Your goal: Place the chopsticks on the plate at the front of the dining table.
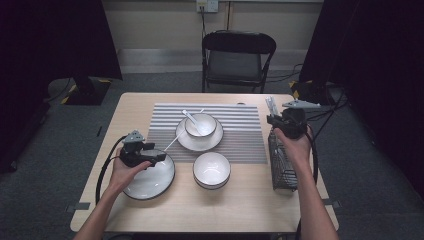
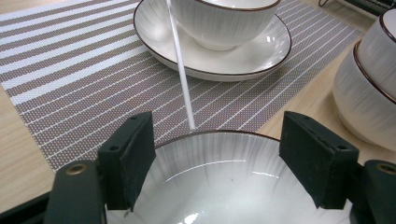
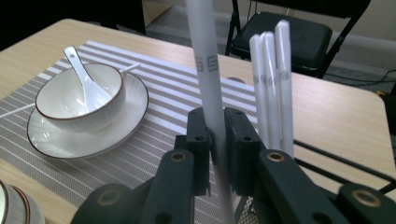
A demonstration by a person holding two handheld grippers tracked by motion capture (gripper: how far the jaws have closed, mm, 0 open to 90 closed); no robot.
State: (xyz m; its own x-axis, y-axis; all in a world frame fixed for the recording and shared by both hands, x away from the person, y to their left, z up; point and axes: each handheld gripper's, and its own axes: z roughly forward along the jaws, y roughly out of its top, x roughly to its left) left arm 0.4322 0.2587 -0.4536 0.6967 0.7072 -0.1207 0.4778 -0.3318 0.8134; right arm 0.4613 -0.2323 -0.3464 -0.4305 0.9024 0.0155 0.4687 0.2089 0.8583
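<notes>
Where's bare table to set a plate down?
Bare wood along the near table edge below the stacked bowls, and left of the striped placemat. Crowded around the mat: bowl on saucer, plate, wire basket at right.

Both forearms are bare, with no sleeves or gloves worn. The left gripper (image 1: 152, 157), beside the striped placemat (image 1: 240, 140), has a black body topped by a small grey three-cornered plate, and a black cable loops from it along the forearm. Its two jaws are matte black rectangular blocks with small recessed screw holes, and brass-coloured round fittings sit in the arms behind them. The right gripper (image 1: 272, 120), on the placemat's other side, is likewise black, carries a larger grey three-cornered plate and trails a black cable.
</notes>
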